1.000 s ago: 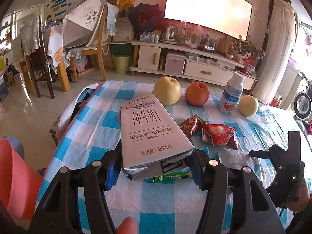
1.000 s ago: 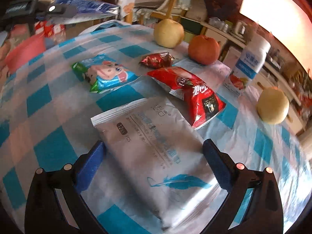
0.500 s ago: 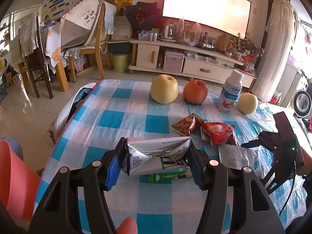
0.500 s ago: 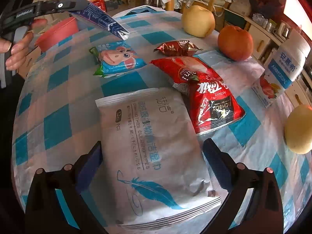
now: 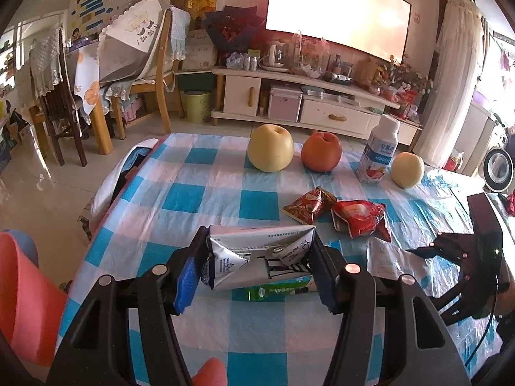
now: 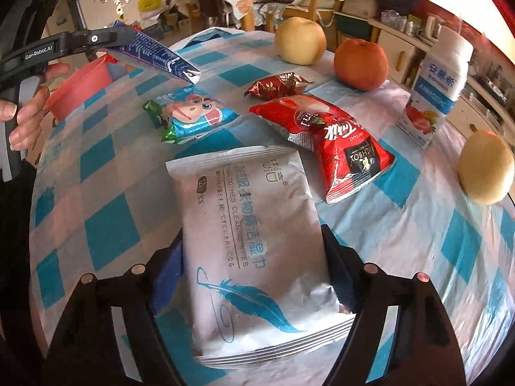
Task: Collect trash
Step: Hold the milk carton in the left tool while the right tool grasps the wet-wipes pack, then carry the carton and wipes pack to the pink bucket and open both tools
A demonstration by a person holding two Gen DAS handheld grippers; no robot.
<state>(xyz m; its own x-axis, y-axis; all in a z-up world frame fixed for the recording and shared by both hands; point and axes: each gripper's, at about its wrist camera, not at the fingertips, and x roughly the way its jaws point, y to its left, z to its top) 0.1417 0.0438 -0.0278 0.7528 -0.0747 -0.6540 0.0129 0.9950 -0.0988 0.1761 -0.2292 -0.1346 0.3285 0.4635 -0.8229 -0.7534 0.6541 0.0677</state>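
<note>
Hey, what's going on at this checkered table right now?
A person is clearing trash with two handheld grippers. The left gripper is shut on a flattened white milk carton, held above the blue-checked tablecloth. The right gripper straddles a silver wet-wipes pack lying flat, its jaws at the pack's sides. Two red snack wrappers, a blue cartoon packet, fruit and a yogurt bottle remain on the table.

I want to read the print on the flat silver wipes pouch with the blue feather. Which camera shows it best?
The right wrist view: the flat silver wipes pouch fills the centre, printed face up, between the right gripper's blue pads. The left wrist view shows only a small pale corner beside that gripper, print unreadable.
</note>
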